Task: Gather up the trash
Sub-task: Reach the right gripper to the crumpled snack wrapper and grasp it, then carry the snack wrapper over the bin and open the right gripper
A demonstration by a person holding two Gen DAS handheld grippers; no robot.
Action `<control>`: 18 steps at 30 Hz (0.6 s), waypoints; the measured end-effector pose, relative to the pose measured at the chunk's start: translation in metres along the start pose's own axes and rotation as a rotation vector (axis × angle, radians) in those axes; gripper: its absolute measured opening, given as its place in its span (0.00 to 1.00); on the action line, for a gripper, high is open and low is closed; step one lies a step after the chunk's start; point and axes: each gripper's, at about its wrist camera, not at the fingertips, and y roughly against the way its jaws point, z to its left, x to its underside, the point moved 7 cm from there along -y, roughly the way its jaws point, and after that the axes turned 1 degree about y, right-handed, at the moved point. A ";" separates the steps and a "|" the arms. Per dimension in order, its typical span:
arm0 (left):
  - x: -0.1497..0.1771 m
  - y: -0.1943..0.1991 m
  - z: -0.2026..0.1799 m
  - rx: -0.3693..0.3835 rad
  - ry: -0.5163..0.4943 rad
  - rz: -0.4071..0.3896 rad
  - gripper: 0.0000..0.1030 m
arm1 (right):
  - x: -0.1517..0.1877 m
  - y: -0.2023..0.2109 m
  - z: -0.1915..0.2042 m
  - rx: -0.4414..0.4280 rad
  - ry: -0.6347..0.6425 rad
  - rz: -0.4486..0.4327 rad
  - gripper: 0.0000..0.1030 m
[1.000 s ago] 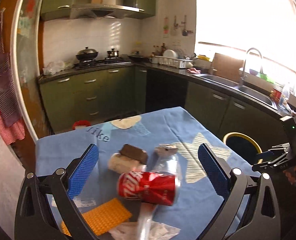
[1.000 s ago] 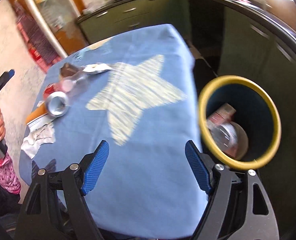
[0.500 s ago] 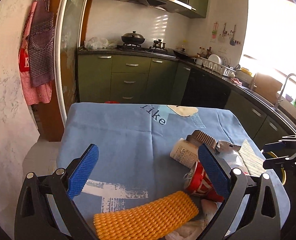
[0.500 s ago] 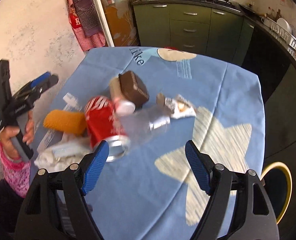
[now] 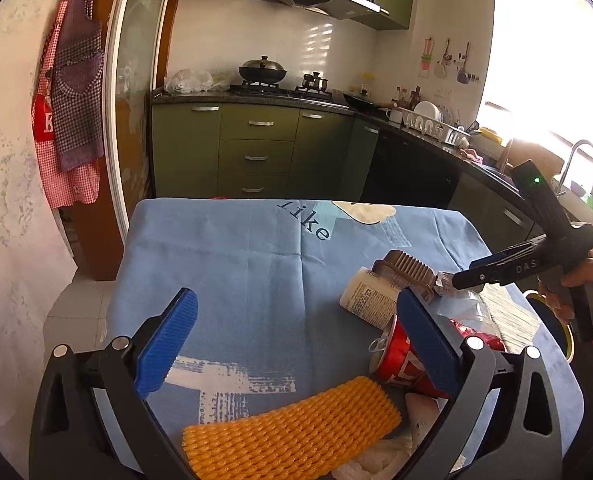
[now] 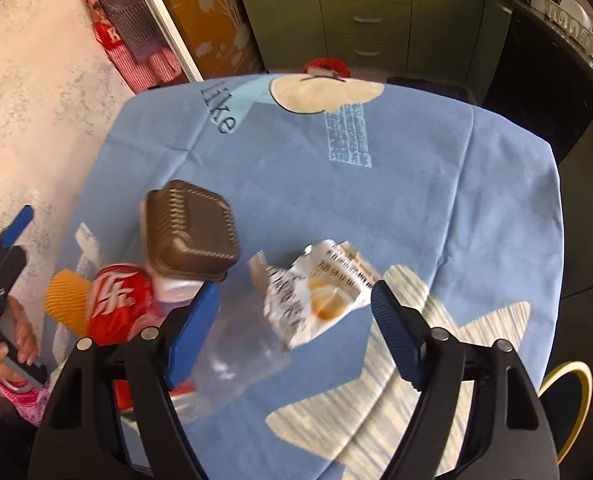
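Note:
Trash lies in a heap on the blue tablecloth (image 6: pixel 436 184). My right gripper (image 6: pixel 294 320) hangs open above it, and a crumpled white snack wrapper (image 6: pixel 320 292) shows between its fingers, untouched by the pads. A clear plastic bottle (image 6: pixel 240 356) lies by the left finger. Further left are a brown ribbed tray (image 6: pixel 192 236), a red can (image 6: pixel 120 300) and an orange foam net (image 6: pixel 66 300). My left gripper (image 5: pixel 296 344) is open and holds nothing, low over the cloth. The orange net (image 5: pixel 292 428) lies just under it, and the red can (image 5: pixel 400 360) sits behind its right finger.
A white bottle (image 5: pixel 370 300) lies under the brown tray (image 5: pixel 406 270). The right gripper (image 5: pixel 456 280) reaches in from the right over the heap. A dark bin with a yellow rim (image 6: pixel 568 396) stands off the table's right side. Green kitchen cabinets (image 5: pixel 256 148) stand behind the table.
The right gripper swung from beside the bin across the table to above the heap, so the wrapper now shows between its fingers. The left gripper dropped and shifted left, then held still.

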 end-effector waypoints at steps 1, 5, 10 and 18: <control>0.000 0.000 0.000 0.000 0.000 0.002 0.95 | -0.001 -0.005 -0.001 -0.008 0.002 0.019 0.72; 0.002 -0.002 0.000 0.002 0.002 0.009 0.95 | -0.005 -0.021 -0.009 0.003 -0.008 0.068 0.72; 0.002 -0.002 -0.003 0.006 0.000 0.012 0.95 | -0.003 -0.028 -0.016 0.037 -0.022 0.089 0.72; 0.004 -0.004 -0.006 0.008 -0.009 0.020 0.95 | -0.002 -0.035 -0.023 0.106 -0.005 0.067 0.52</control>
